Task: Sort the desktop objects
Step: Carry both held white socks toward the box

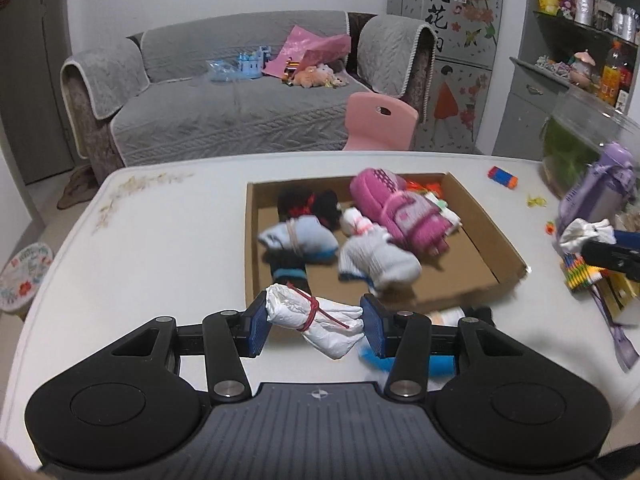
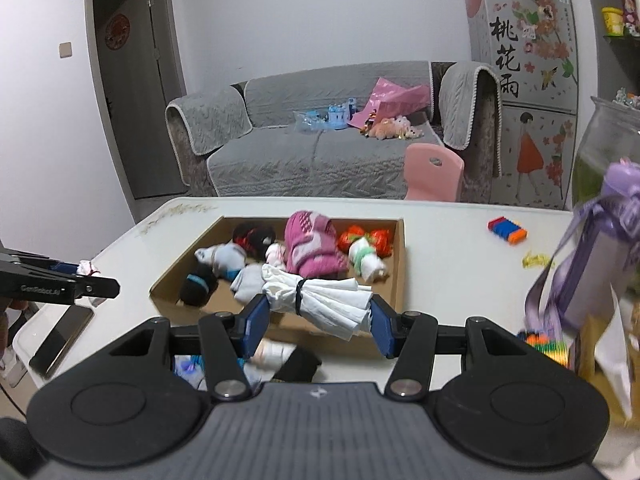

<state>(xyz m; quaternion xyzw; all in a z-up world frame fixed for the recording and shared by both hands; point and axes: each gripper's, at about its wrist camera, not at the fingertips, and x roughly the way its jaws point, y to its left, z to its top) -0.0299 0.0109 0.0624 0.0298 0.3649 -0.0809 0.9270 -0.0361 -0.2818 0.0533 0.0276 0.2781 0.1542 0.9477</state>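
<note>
A soft white sock bundle tied with red cord is clamped between the left gripper's blue pads. The right gripper pinches a pleated white bundle with a black band. Just beyond both sits the shallow cardboard tray holding rolled socks, with a knitted pink pair farthest in.

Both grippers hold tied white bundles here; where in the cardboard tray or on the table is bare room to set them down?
The cardboard tray has bare floor at its near right corner, between the grey-white sock bundle and the right wall. The table is bare left of the tray. It is crowded along the tray's back by the pink sock roll, and on the table by the purple bottle.
</note>
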